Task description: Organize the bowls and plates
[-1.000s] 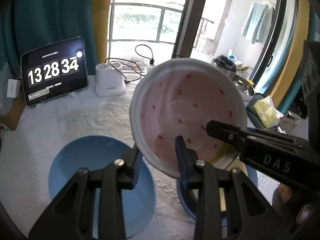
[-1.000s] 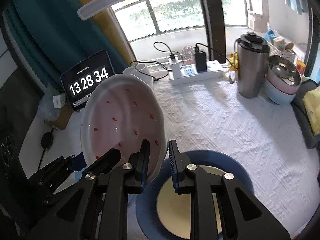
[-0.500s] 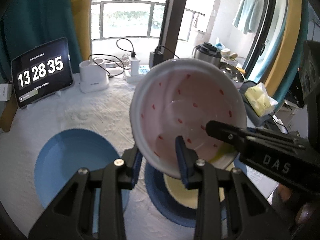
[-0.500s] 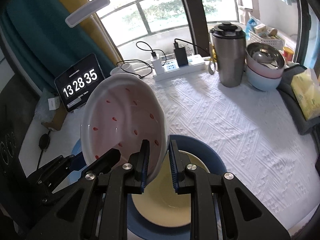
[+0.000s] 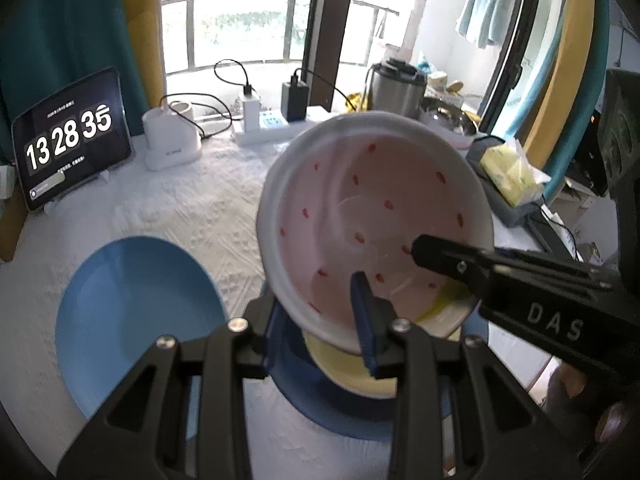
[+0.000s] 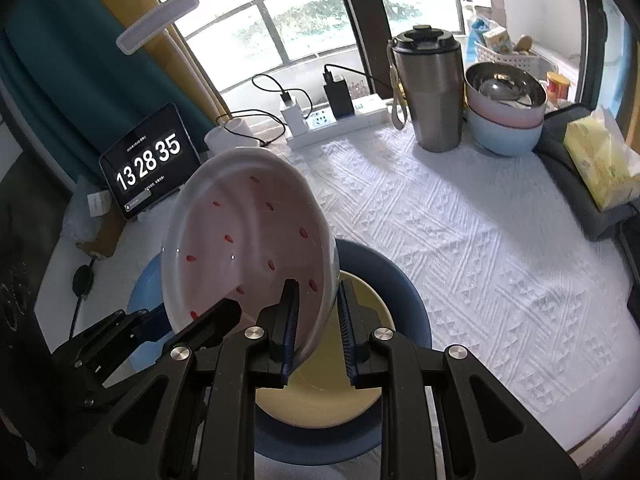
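A white bowl [image 5: 376, 220] with a pink inside and red specks hangs tilted in the air, held by both grippers. My left gripper [image 5: 318, 304] is shut on its near rim, one pad inside and one under it. My right gripper [image 6: 316, 296] is shut on the rim at the bowl's [image 6: 248, 248] other side. Directly below sits a yellow plate [image 6: 320, 392] stacked on a dark blue plate [image 6: 404, 304]. A light blue plate [image 5: 132, 320] lies on the white cloth to the left.
At the back stand a tablet clock [image 6: 150, 162], a white lamp base [image 5: 172, 144], a power strip [image 6: 340, 120] with cables and a steel tumbler [image 6: 434, 92]. Stacked bowls [image 6: 506, 116] and a tissue pack [image 6: 600, 160] sit back right. The table edge runs close at the lower right.
Both grippers carried the bowl rightward and slightly down, from over the light blue plate to above the yellow plate on the dark blue one. The grips are unchanged.
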`<state>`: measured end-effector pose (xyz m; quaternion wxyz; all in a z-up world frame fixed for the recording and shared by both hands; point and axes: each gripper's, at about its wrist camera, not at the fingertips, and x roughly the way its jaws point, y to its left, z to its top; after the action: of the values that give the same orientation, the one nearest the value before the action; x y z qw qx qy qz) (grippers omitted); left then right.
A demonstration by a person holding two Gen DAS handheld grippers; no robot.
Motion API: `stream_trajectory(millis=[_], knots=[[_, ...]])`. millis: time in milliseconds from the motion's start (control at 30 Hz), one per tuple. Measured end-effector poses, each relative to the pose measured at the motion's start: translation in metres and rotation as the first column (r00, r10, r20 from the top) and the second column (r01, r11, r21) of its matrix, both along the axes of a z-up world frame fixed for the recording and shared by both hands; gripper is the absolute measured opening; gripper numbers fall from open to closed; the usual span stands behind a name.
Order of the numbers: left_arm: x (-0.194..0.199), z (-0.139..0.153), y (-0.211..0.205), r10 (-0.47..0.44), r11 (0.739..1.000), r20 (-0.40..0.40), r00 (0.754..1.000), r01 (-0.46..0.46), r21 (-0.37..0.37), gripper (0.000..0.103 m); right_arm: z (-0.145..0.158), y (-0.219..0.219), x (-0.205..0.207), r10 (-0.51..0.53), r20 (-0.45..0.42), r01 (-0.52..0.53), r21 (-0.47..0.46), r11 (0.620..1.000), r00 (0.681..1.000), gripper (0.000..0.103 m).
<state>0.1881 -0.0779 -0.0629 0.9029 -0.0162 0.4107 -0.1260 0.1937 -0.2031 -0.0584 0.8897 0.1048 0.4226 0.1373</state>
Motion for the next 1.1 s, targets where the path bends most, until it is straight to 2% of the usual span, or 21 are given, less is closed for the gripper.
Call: stream_trajectory(millis=[667, 800, 1100], knots=[[-0.010, -0.027, -0.012, -0.032, 0.999, -0.071, 0.997, 0.035, 0.039, 0.033, -0.027, -0.009, -0.005, 0.005, -0.084, -0.004, 0.018, 1.000, 0.996, 0.021], [-0.012, -0.026, -0.017, -0.040, 0.998, -0.058, 0.998, 0.043, 0.051, 0.033, -0.036, -0.014, -0.005, 0.004, -0.117, -0.002, 0.021, 1.000, 0.993, 0.021], [-0.016, -0.026, -0.019, -0.046, 0.996, -0.046, 0.998, 0.049, 0.068, 0.034, -0.035, -0.018, -0.007, -0.001, -0.124, 0.003, 0.019, 1.000, 0.992, 0.022]])
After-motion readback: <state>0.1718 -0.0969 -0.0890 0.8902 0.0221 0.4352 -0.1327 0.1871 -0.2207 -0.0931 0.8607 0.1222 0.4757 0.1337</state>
